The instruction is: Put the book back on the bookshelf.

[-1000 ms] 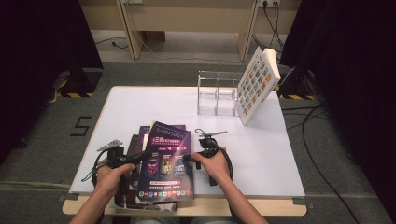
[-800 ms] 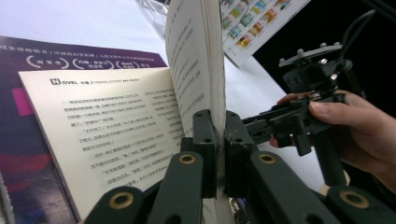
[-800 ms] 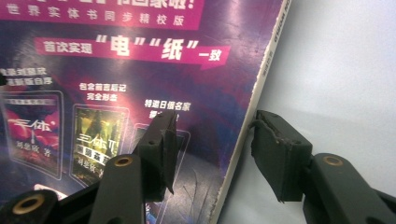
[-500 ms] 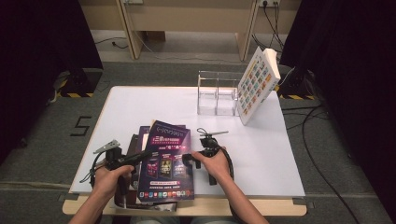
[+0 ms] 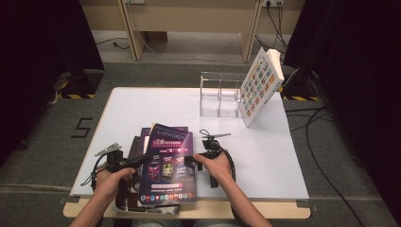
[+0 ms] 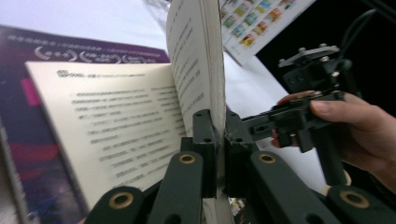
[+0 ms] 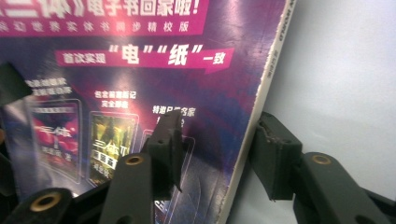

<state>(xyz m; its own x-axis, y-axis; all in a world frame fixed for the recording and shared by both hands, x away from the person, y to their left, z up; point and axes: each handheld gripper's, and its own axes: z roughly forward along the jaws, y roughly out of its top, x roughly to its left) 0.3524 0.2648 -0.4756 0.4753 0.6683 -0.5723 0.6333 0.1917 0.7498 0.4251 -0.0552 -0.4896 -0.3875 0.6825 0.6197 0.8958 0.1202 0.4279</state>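
A purple-covered book (image 5: 168, 165) lies tilted on a small pile of magazines near the table's front edge. My left gripper (image 5: 137, 161) is shut on its left side; in the left gripper view the jaws (image 6: 219, 121) pinch the book's lifted pages (image 6: 196, 56) above an open printed page. My right gripper (image 5: 191, 160) is at the book's right edge. Its jaws (image 7: 223, 133) have just been closing and straddle the spine edge of the purple cover (image 7: 140, 56). One finger is over the cover, and the other stands clear of the spine beside the white table.
Other magazines (image 5: 137, 144) stick out from under the book on the left. A clear acrylic holder (image 5: 219, 94) stands at the back of the white table (image 5: 265, 156). A white book with coloured tiles (image 5: 259, 85) leans against it. Cables trail from both grippers.
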